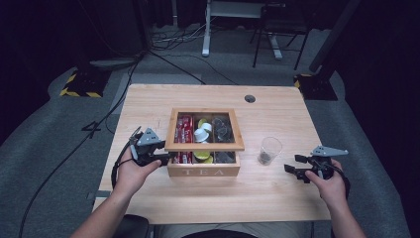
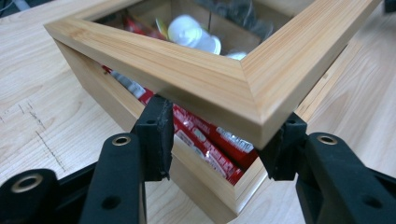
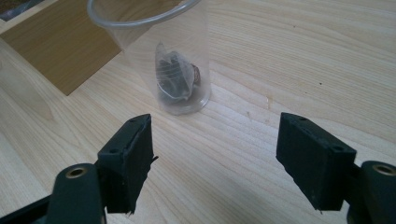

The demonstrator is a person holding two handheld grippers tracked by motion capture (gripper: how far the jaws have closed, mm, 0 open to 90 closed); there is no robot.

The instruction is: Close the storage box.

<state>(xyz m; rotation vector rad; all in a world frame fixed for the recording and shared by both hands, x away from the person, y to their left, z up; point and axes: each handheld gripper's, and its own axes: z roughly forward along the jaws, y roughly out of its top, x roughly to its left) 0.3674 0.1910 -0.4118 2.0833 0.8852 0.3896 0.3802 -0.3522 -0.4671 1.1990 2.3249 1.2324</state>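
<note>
**Left claw on the tea box lid corner, right claw idle by the cup**

I've got the left claw (image 1: 166, 157) at the near-left corner of the tea box lid (image 1: 204, 145). In the left gripper view both black pads sit against the mitred corner of the wooden lid frame (image 2: 243, 88), one on each side of it, so the claw is clamped on the lid. The lid is lifted at its near edge and tilted, hinged along the far side, with a gap between it and the tea box (image 1: 203, 171) below. The box sits mid-table, a bit nearer my edge, "TEA" lettering facing me.

Through the gap I see red sachets (image 2: 210, 144) in the left compartment. Through the lid's window: white capsules (image 2: 191, 32) in the middle section, dark packets in the right section.

My right claw (image 1: 292, 164) is over the table near the right edge, jaws wide, nothing between them. It points at the clear plastic cup (image 3: 163, 56), which stands upright just right of the box, apart from it. One dark tea bag (image 3: 175, 77) sits at the cup's bottom. Claw and cup aren't touching.
</note>
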